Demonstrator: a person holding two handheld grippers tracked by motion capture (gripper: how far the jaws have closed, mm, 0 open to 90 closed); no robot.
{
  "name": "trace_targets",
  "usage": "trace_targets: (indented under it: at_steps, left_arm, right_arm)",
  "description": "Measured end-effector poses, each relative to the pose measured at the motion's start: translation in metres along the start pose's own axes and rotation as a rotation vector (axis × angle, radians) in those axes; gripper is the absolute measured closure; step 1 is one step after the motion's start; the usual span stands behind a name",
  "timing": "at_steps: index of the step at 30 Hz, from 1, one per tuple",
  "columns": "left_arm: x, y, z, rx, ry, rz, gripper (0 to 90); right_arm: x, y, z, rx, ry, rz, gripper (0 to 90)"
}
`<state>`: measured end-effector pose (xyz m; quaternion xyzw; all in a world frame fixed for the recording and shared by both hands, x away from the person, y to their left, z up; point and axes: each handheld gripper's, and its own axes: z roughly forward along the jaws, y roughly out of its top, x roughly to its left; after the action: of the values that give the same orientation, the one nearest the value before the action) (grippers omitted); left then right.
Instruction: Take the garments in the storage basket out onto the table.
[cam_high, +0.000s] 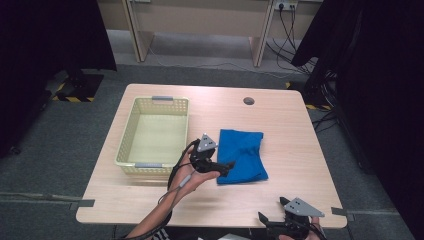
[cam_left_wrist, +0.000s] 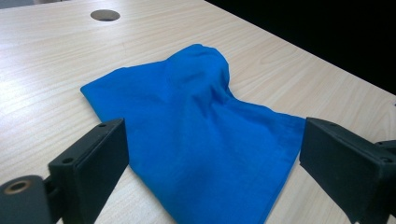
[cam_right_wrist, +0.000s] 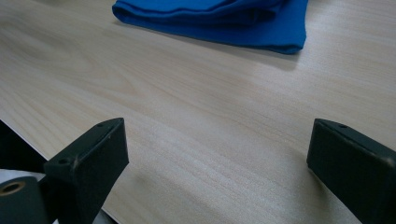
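Observation:
A folded blue cloth (cam_high: 245, 150) lies on the wooden table (cam_high: 280, 125), right of centre. My left gripper (cam_high: 228, 168) is held at the cloth's near left edge and points at it. In the left gripper view its jaws stand wide apart, the left gripper (cam_left_wrist: 212, 128) low over the blue cloth (cam_left_wrist: 196, 121), whose middle bulges upward; the pads do not press on it. My right gripper (cam_high: 272, 209) rests at the table's front edge, open, with bare wood between its jaws. From the right gripper (cam_right_wrist: 219, 126), the blue cloth (cam_right_wrist: 224, 18) lies farther off.
A pale yellow plastic basket (cam_high: 127, 135) with nothing in it stands left of the cloth. A round cable hole (cam_high: 248, 101) sits near the table's far edge. Dark curtains hang on both sides, and cables run over the floor at the back right.

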<state>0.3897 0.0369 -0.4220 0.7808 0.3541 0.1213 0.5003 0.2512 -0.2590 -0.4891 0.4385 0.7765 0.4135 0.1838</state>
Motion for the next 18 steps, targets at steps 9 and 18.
trace_targets:
  at_steps: [9, 18]
  left_arm:
    - [-0.004, -0.006, -0.008, -0.006, -0.017, 0.001, 6.8]
    - [-0.008, -0.013, -0.016, -0.012, -0.031, 0.006, 6.8]
  right_arm:
    - [0.000, 0.000, 0.000, 0.000, -0.001, -0.001, 5.7]
    - [0.000, 0.000, 0.000, 0.001, 0.000, 0.000, 5.7]
